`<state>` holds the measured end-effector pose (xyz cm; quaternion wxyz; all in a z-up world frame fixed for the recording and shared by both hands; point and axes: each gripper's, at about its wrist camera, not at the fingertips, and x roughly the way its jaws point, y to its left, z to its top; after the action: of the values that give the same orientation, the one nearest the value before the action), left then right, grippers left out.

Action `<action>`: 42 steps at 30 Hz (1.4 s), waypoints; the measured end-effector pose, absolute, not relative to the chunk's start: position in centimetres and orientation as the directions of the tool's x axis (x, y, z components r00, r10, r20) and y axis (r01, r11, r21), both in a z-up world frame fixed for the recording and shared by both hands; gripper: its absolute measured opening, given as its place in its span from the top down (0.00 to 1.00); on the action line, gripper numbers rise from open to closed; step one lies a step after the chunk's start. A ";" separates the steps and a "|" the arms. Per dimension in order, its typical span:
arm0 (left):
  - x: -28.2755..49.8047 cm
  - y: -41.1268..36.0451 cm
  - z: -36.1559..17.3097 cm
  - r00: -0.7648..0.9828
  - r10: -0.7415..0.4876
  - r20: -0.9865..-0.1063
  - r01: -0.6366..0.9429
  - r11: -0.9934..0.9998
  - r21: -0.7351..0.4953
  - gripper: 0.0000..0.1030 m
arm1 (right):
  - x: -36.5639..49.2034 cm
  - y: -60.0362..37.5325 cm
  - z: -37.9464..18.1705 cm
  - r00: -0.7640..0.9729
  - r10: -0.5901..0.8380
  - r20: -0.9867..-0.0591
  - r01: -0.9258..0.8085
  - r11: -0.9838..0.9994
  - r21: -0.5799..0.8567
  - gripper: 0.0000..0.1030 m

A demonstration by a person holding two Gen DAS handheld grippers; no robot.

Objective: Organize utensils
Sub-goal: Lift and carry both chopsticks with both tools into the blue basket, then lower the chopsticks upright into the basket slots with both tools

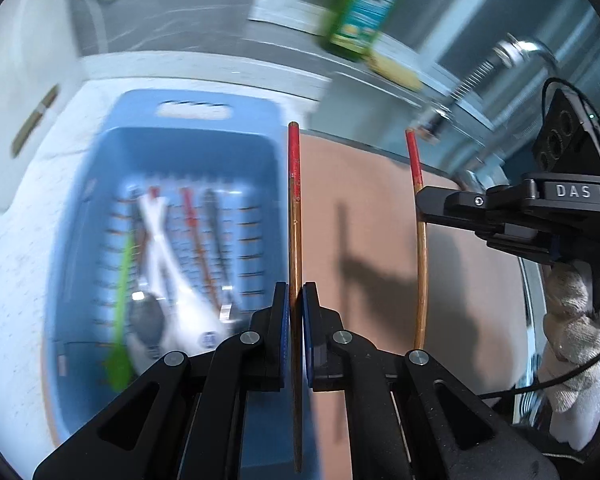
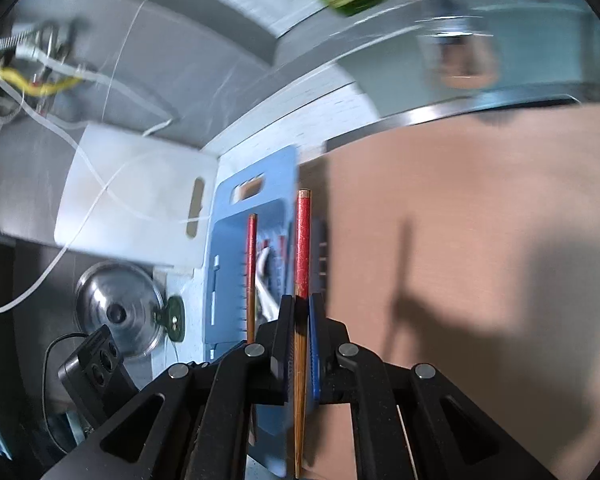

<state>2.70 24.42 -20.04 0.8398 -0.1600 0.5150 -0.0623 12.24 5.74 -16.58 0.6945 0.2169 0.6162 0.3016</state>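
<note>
The left claw (image 1: 296, 312) is closed on a chopstick (image 1: 294, 240), which stands up between its blue pads with the red end on top; the lower end runs down past the pads. In the same way the right claw (image 2: 298, 320) grips a second chopstick (image 2: 302, 256), red end up. In the left wrist view this right claw (image 1: 422, 204) is seen from the side, pinching its chopstick (image 1: 420, 264) near the middle, and a gloved hand (image 1: 580, 312) carries it. Both chopsticks hang over a brown board (image 1: 380, 240). Just left of the board, on the white counter (image 1: 16, 280), lies a blue tray (image 1: 204, 140). Inside it are more utensils (image 1: 168, 264), but blur makes them hard to tell: a green piece, white ones, a dark spoon. Farther back stand a blurred green bottle (image 1: 364, 8) and a faucet (image 1: 516, 52).
</note>
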 end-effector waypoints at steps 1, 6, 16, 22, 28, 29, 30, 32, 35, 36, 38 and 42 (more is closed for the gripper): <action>2.7 25.1 -20.3 0.463 -0.260 -0.847 -0.078 0.940 -0.331 0.95 | 12.2 6.8 -16.6 0.047 0.686 -0.726 -0.164 0.722 0.672 0.94; 2.6 27.9 -21.4 0.459 -0.227 -0.859 -0.135 0.938 -0.320 0.95 | 12.3 12.2 -17.7 0.000 0.668 -0.744 -0.214 0.727 0.653 0.94; 2.6 31.2 -23.1 0.441 -0.199 -0.875 -0.193 0.931 -0.309 0.95 | 13.0 18.1 -20.9 -0.023 0.588 -0.809 -0.280 0.773 0.569 0.94; 3.3 31.9 -24.0 0.431 -0.195 -0.881 -0.205 0.930 -0.306 0.95 | 13.2 19.9 -22.1 -0.019 0.542 -0.840 -0.306 0.797 0.521 0.94; 3.8 32.0 -24.8 0.418 -0.188 -0.889 -0.206 0.933 -0.294 0.95 | 13.3 21.1 -23.2 -0.021 0.505 -0.863 -0.326 0.812 0.483 0.94; 3.9 32.0 -24.9 0.416 -0.185 -0.891 -0.205 0.935 -0.289 0.95 | 13.3 21.3 -23.3 -0.019 0.499 -0.866 -0.331 0.814 0.476 0.94; 4.0 32.1 -25.0 0.413 -0.186 -0.892 -0.204 0.935 -0.289 0.95 | 13.3 21.5 -23.4 -0.018 0.494 -0.869 -0.336 0.816 0.471 0.94; 4.1 32.1 -25.1 0.411 -0.186 -0.893 -0.205 0.935 -0.290 0.95 | 13.3 21.7 -23.6 -0.014 0.484 -0.875 -0.344 0.819 0.459 0.94; 4.3 32.0 -25.5 0.401 -0.181 -0.898 -0.199 0.940 -0.279 0.95 | 13.5 22.1 -23.9 -0.017 0.474 -0.881 -0.347 0.823 0.449 0.94; 4.4 31.9 -25.6 0.396 -0.182 -0.900 -0.197 0.940 -0.277 0.95 | 13.5 22.2 -23.9 -0.017 0.470 -0.882 -0.348 0.825 0.446 0.94; 4.4 31.9 -25.8 0.391 -0.181 -0.902 -0.196 0.941 -0.274 0.95 | 13.6 22.3 -24.0 -0.017 0.465 -0.885 -0.347 0.827 0.441 0.94; 4.7 31.8 -26.0 0.387 -0.181 -0.904 -0.192 0.943 -0.271 0.95 | 13.8 22.5 -24.1 -0.018 0.456 -0.890 -0.349 0.831 0.433 0.94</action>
<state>4.67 31.76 -25.96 0.8154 -0.1683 0.5538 0.0035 13.75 22.54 -24.12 0.6996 0.0410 0.6529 0.2874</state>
